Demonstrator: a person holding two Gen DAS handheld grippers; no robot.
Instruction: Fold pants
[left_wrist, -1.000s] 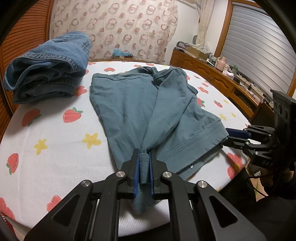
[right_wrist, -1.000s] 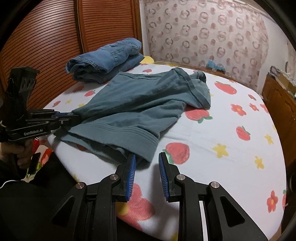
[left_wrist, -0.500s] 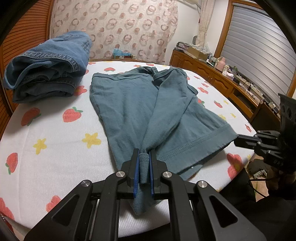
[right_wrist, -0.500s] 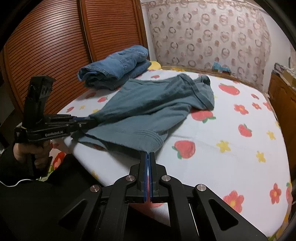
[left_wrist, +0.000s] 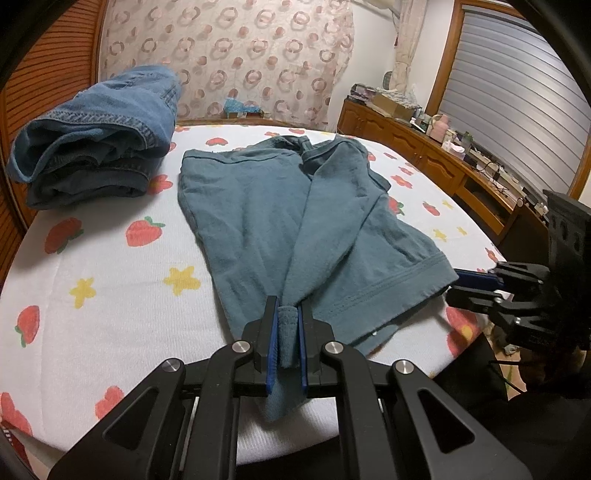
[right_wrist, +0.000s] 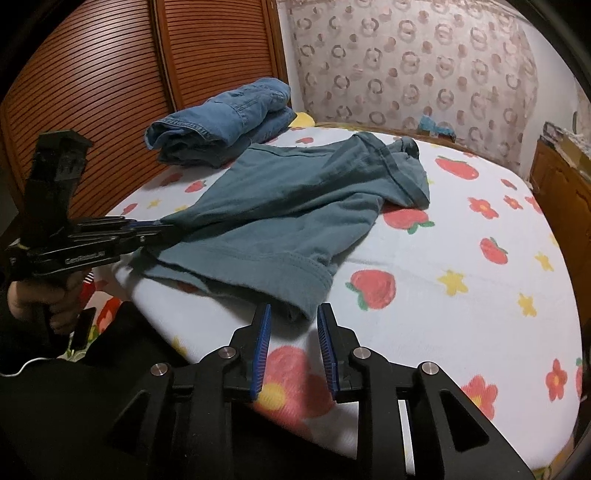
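Teal pants (left_wrist: 258, 221) lie spread on the strawberry-print bed, waistband at the far end. My left gripper (left_wrist: 287, 325) is shut on a bunched hem of the near leg at the bed's front edge; it also shows in the right wrist view (right_wrist: 155, 229). My right gripper (right_wrist: 293, 325) is open, its blue pads either side of the other leg's hem corner (right_wrist: 310, 291) without closing on it. In the left wrist view the right gripper (left_wrist: 465, 284) sits just right of that hem.
Folded blue jeans (left_wrist: 96, 129) are stacked at the bed's far left, by a slatted wooden door (right_wrist: 92, 92). A wooden dresser (left_wrist: 424, 162) with clutter runs along the right wall. The bed (left_wrist: 110, 295) drops off just below both grippers.
My right gripper was open at the hem, shut and drew back half a second ago, and now is open again at the hem corner. My left gripper has kept its hold.
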